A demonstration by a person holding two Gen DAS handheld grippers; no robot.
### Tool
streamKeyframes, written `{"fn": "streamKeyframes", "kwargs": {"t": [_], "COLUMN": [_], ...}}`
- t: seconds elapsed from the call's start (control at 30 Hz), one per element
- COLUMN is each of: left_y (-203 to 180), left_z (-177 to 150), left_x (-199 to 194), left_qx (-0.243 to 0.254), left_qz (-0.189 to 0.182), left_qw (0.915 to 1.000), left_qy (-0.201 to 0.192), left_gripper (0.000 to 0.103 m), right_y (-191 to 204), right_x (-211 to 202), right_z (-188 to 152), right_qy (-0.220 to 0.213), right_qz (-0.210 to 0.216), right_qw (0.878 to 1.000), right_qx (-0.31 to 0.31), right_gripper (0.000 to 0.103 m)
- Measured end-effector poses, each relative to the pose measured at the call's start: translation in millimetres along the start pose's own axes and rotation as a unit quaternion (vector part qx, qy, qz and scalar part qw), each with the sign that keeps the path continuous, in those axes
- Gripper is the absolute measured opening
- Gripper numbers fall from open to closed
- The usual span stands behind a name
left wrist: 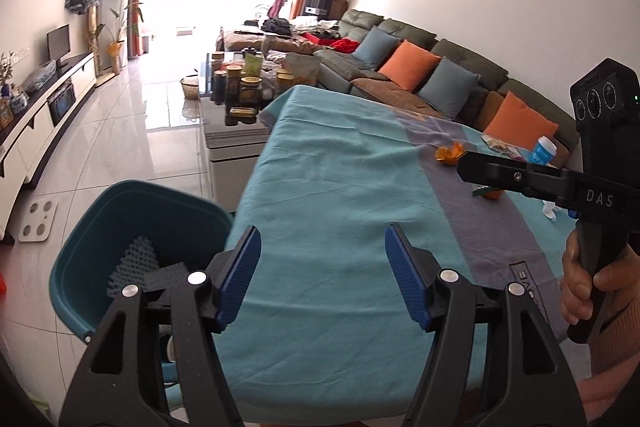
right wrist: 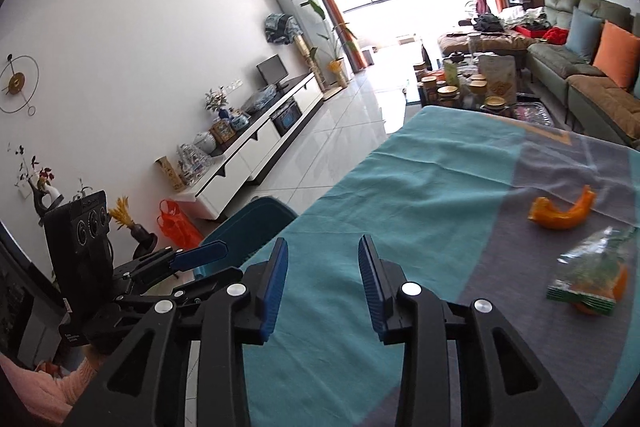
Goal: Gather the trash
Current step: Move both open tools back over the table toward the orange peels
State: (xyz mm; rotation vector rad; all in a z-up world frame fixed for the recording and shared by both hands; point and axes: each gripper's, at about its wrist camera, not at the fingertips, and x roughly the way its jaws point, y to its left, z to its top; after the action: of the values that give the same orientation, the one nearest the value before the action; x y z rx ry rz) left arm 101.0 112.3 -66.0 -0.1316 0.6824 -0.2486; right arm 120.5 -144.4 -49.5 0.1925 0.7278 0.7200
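2 tools hover over the near end of a long bench (left wrist: 340,195) draped in a teal cloth with 1 grey-purple band running along its right side. The left tool (left wrist: 322,271) has its 2 blue-padded fingers (left wrist: 240,273) spread wide with nothing between them, hanging above the cloth's near left part. The right tool (right wrist: 323,289), further right, also has its 2 fingers parted and holds nothing; in the left wrist view it shows only side-on, gripped by a hand (left wrist: 592,279) at the right edge.

The trash lies on the grey band, right of both tools. I count 1 curved orange peel (right wrist: 560,213), a crescent whose long axis runs roughly left to right with both tips turned toward the far end. Nearer and further right sits 1 crumpled clear plastic wrapper with green print (right wrist: 592,277), lying over another orange piece, its long axis slanting from near left to far right. Further along the right edge are 1 white-capped blue tub (left wrist: 543,150) and a small white scrap (left wrist: 549,210); what that scrap is, I cannot tell.

1 teal plastic bin (left wrist: 132,227) stands on the tiled floor, touching or just beside the bench's left edge, beside the left tool, with dark egg-crate foam (left wrist: 136,263) inside.
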Motion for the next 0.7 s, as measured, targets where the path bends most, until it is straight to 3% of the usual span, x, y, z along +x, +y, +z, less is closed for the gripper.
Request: {"fn": "streamKeyframes", "kwargs": {"t": [0.2,0.43,0.53,0.7], "left_y": [-48.8,-87.9,-98.2,-110.3], "left_z": [7.2,15.7,18.2,19.9], "left_x": [27.3,56.6,66.4,79.4], "left_qx": [0.039,0.068,0.078,0.088], "left_qz": [-0.038,-0.055,-0.062,-0.069], "left_qw": [0.9984,0.9956,0.9943,0.9926], "left_qy": [0.016,0.033,0.038,0.047], "left_gripper": [0.064,0.064,0.064,0.064], "right_y": [-54.0,-108.6,-122.8,-142.7], "right_x": [-43.0,-61.5,-58.7,-49.0], "right_z": [-9.4,-29.2,-35.9,-43.0], "right_qy": [-0.034,-0.044,-0.039,-0.029], "right_qz": [-0.058,-0.117,-0.132,-0.126], "right_qw": [0.997,0.986,0.983,0.979], "right_qx": [0.045,0.107,0.126,0.156], "right_gripper": [0.035,0.036,0.042,0.043]}}
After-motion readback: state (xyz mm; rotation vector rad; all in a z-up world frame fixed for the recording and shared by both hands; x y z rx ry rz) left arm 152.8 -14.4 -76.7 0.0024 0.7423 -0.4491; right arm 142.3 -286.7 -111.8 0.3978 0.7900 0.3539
